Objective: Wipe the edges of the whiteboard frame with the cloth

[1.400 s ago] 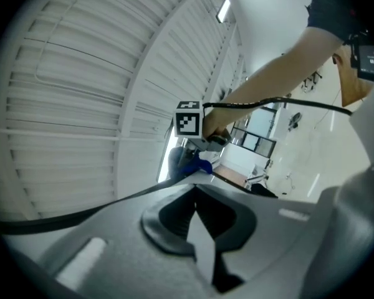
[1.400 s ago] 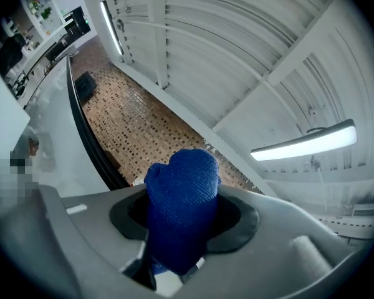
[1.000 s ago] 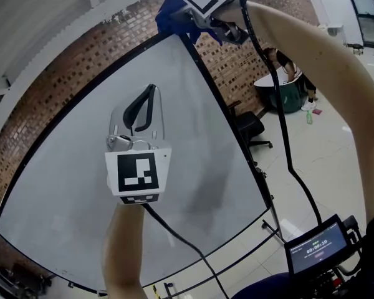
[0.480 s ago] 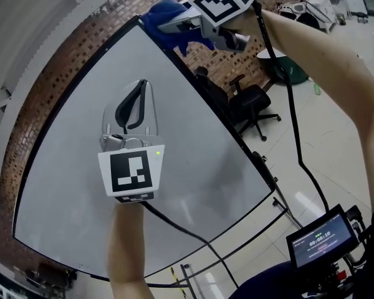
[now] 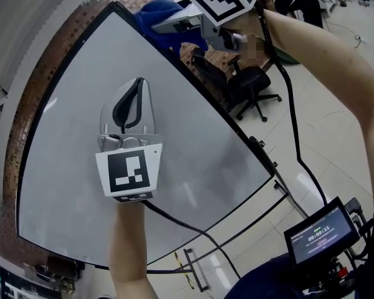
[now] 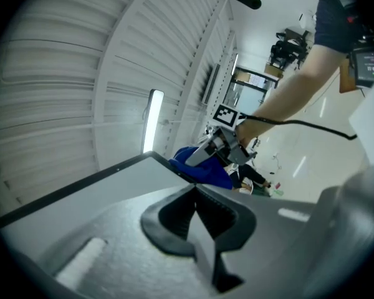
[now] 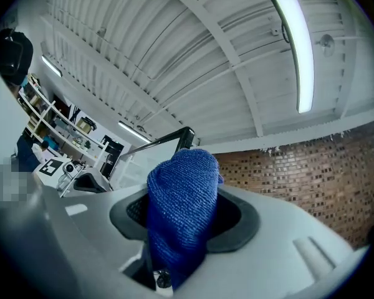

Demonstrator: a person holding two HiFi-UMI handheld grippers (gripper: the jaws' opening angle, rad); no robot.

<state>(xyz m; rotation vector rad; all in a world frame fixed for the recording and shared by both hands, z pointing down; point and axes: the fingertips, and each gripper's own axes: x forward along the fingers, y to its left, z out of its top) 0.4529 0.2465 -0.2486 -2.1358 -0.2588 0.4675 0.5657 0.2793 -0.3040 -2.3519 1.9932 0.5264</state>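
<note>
The whiteboard [image 5: 81, 167] fills the head view, with a black frame [image 5: 218, 111] round it. My right gripper [image 5: 174, 22] is shut on a blue cloth [image 5: 157, 14] [image 7: 181, 210] and holds it against the frame's right edge, just below the top corner [image 5: 115, 5]. In the right gripper view the cloth bulges out between the jaws, with the frame corner [image 7: 186, 136] just beyond it. My left gripper [image 5: 129, 108] [image 6: 194, 210] is shut with nothing in it and points at the middle of the board. The left gripper view shows the cloth [image 6: 199, 164] beside that corner.
A brick wall [image 5: 47, 73] stands behind the board. Black office chairs [image 5: 249, 89] stand on the pale floor to the right. The board's stand feet [image 5: 193, 273] and a small screen [image 5: 318, 235] lie at the lower right. Cables hang from both grippers.
The view has shifted, so the board's top corner now sits further left. My right gripper with the cloth stays at the frame near that corner. My left gripper has barely moved.
</note>
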